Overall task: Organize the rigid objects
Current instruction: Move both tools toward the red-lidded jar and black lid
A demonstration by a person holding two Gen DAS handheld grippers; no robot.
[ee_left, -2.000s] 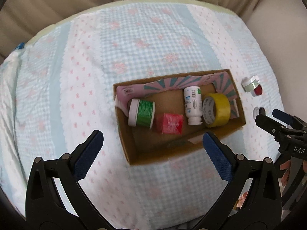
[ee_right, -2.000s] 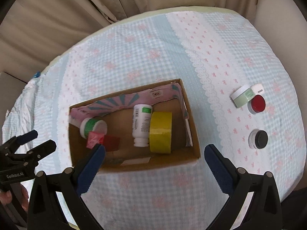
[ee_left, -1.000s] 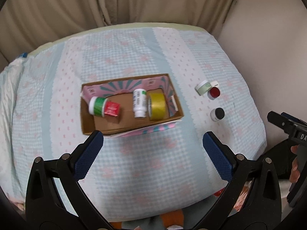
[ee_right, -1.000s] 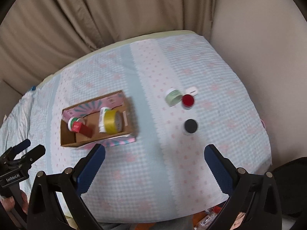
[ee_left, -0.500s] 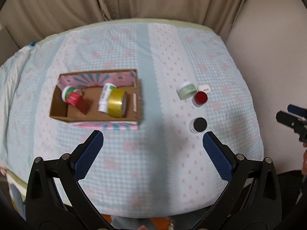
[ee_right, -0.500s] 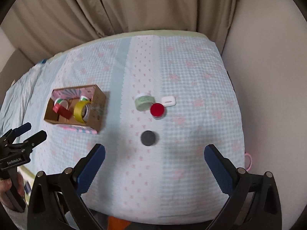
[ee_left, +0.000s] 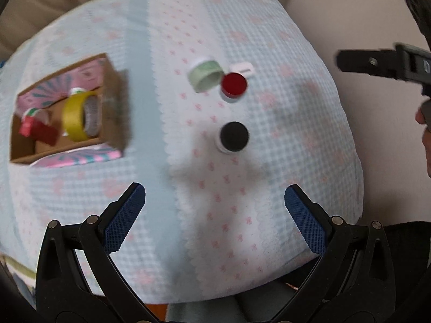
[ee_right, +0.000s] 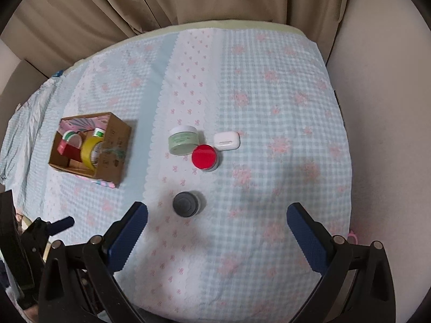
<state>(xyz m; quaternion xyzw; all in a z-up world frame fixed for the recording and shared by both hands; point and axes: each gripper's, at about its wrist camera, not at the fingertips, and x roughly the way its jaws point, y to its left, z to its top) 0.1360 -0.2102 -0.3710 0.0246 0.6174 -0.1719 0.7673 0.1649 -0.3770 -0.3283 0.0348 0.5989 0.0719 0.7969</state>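
Note:
On the checked bedcover lie a black-lidded jar [ee_right: 186,204] [ee_left: 233,136], a red-lidded jar [ee_right: 204,157] [ee_left: 233,85], a pale green jar [ee_right: 183,140] [ee_left: 205,76] and a white earbud case [ee_right: 226,140] [ee_left: 242,69]. A cardboard box [ee_right: 113,145] [ee_left: 114,102] at the left holds a yellow tape roll [ee_right: 90,151] [ee_left: 76,118], a red box and bottles. My left gripper [ee_left: 215,215] and right gripper [ee_right: 216,231] are both open and hold nothing. Each hovers short of the black-lidded jar.
Beige curtains [ee_right: 161,2] hang behind the bed and a plain wall [ee_right: 390,134] runs along its right side. The bedcover's near edge [ee_left: 242,290] drops off below the grippers. The other gripper shows at each view's side, at right [ee_left: 382,66] and at lower left [ee_right: 51,227].
Both cameras have swung right and come closer to the loose jars, so the box has slid to the left of each view. Both grippers stay open.

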